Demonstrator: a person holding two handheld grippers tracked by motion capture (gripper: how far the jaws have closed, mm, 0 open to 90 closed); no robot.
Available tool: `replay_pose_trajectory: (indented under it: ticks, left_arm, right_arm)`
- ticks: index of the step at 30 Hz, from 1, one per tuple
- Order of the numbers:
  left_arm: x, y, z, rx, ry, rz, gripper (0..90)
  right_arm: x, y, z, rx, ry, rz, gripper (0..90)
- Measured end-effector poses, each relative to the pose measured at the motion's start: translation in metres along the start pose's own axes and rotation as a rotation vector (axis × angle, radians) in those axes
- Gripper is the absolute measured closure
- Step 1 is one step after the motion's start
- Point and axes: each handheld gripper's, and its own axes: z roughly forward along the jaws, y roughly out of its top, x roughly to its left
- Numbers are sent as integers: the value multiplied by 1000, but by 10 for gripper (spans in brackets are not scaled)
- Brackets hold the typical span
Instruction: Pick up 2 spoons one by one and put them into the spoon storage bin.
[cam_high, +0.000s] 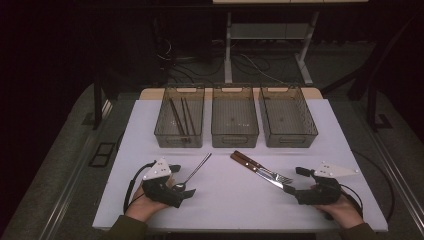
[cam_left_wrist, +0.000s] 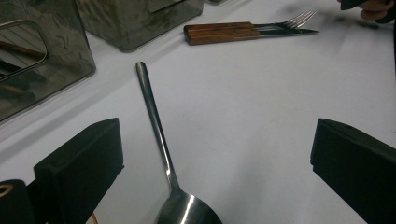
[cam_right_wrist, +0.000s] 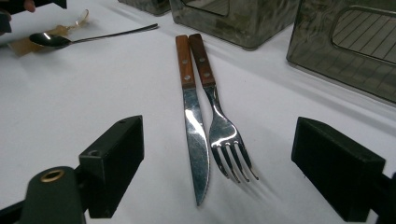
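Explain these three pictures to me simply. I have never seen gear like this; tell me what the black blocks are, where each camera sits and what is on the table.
A person sits at a white table and holds a hand tool with two black jaws in each hand: the left gripper and the right gripper. One camera looks down from above; one camera rides on each tool, so the black blocks at the bottom are that tool's own jaws. Both stand open and hold nothing. A spoon lies between the left jaws; a knife and fork with wooden handles lie side by side before the right ones. Three clear bins stand behind; the left one holds thin dark sticks.
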Motion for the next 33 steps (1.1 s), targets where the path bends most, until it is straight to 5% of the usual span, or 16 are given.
replay_pose_trajectory:
  ticks: [9, 20, 33]
  left_arm:
    - [6, 2, -9, -3, 55, -3, 46]
    - [28, -4, -25, 7, 177, -81, 190]
    - [56, -13, -23, 47, 214, -165, 383]
  right_arm:
    - [-1, -1, 3, 8, -4, 12, 165]
    - [-2, -1, 4, 19, -12, 8, 165]
    - [-2, -2, 7, 32, -16, 3, 165]
